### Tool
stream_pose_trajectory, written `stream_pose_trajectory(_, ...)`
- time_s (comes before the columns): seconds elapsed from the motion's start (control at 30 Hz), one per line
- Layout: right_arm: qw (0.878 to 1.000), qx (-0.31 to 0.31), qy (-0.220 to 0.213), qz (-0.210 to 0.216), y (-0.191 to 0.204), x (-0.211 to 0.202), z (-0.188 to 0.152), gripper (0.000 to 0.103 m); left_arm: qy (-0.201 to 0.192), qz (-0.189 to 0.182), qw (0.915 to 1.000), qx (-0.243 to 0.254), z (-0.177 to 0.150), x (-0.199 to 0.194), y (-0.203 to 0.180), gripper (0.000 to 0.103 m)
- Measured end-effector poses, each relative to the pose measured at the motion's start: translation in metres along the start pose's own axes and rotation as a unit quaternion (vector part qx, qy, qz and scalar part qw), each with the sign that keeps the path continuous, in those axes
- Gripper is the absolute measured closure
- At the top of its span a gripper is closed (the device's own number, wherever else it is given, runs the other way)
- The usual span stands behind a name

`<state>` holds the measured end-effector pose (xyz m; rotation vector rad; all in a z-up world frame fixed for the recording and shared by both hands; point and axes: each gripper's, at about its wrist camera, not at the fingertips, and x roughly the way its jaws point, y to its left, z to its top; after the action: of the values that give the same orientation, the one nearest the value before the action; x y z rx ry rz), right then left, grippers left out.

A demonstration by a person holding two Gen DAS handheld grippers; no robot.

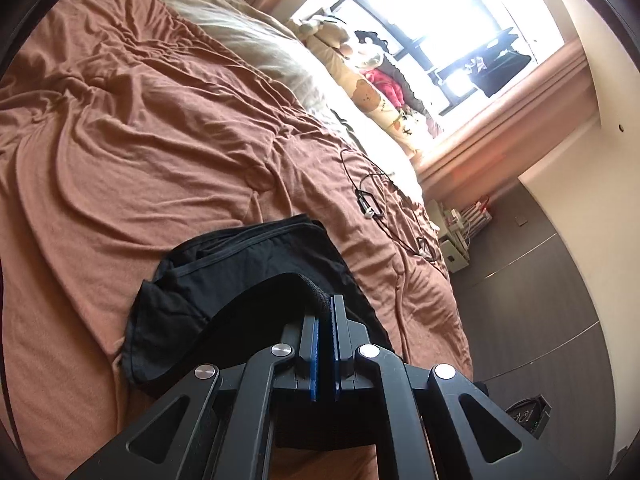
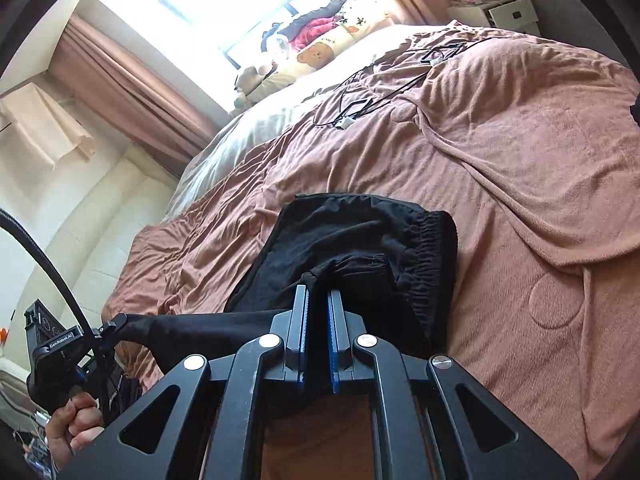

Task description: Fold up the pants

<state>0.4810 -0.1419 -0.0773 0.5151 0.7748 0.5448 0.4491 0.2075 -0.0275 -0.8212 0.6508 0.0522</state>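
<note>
The black pants (image 1: 240, 268) lie partly folded on the brown bedspread (image 1: 140, 140). My left gripper (image 1: 325, 304) is shut on a black edge of the pants and holds it lifted. In the right wrist view the pants (image 2: 352, 240) lie in a folded stack with the elastic waistband at the right. My right gripper (image 2: 318, 294) is nearly closed on a bunched bit of the black fabric at its tips. The left gripper (image 2: 108, 330) shows at the lower left of that view, pulling a strip of the pants taut.
Black cables and chargers (image 1: 372, 200) lie on the bed toward the pillows (image 1: 256, 40). Soft toys (image 1: 376, 72) sit under the bright window. A white bedside cabinet (image 1: 456, 240) stands beyond the bed's edge on the dark floor (image 1: 528, 300).
</note>
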Motion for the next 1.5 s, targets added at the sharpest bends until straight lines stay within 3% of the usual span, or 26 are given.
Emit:
stream_pose_trajectory(0.43,0.998,0.051,0.014,-0.018,-0.031,0.083,0.049,0.098,0.042,0.013,0.9979,0.047,0.066,0.137,-0.027,0.098)
stream_pose_trajectory(0.87,0.997,0.063,0.012,-0.052,-0.058,0.145,0.074,0.098,0.090,0.043,0.9937,0.051,0.088,0.263,-0.013,0.097)
stream_pose_trajectory(0.9,0.997,0.061,0.008,-0.052,-0.057,0.147,0.076,0.097,0.094,0.048,0.9930,0.052,0.089,0.270,-0.012,0.094)
stream_pose_trajectory(0.97,0.997,0.054,0.007,-0.051,-0.056,0.150,0.077,0.095,0.105,0.049,0.9917,0.055,0.091,0.279,-0.011,0.077)
stream_pose_trajectory(1.0,0.997,0.051,0.010,-0.055,-0.055,0.151,0.077,0.089,0.106,0.046,0.9917,0.056,0.092,0.280,-0.011,0.061)
stream_pose_trajectory(1.03,0.997,0.047,0.008,-0.061,-0.055,0.150,0.077,0.071,0.100,0.043,0.9924,0.058,0.094,0.279,-0.011,0.050)
stream_pose_trajectory(1.07,0.997,0.042,0.001,-0.065,-0.054,0.147,0.077,0.061,0.093,0.043,0.9928,0.064,0.095,0.275,-0.012,0.046)
stream_pose_trajectory(1.1,0.997,0.036,-0.011,-0.069,-0.052,0.141,0.076,0.039,0.088,0.045,0.9925,0.072,0.096,0.273,-0.015,0.034)
stream_pose_trajectory(1.13,0.997,0.032,-0.025,-0.071,-0.051,0.135,0.075,0.030,0.086,0.048,0.9918,0.082,0.097,0.269,-0.017,0.028)
stream_pose_trajectory(1.23,0.997,0.007,-0.039,-0.072,-0.043,0.123,0.075,0.030,0.082,0.056,0.9901,0.100,0.098,0.255,-0.019,0.028)
stream_pose_trajectory(1.5,0.996,-0.019,0.015,-0.089,-0.039,0.106,0.055,0.030,0.093,0.087,0.9832,0.130,0.086,0.198,0.000,0.028)
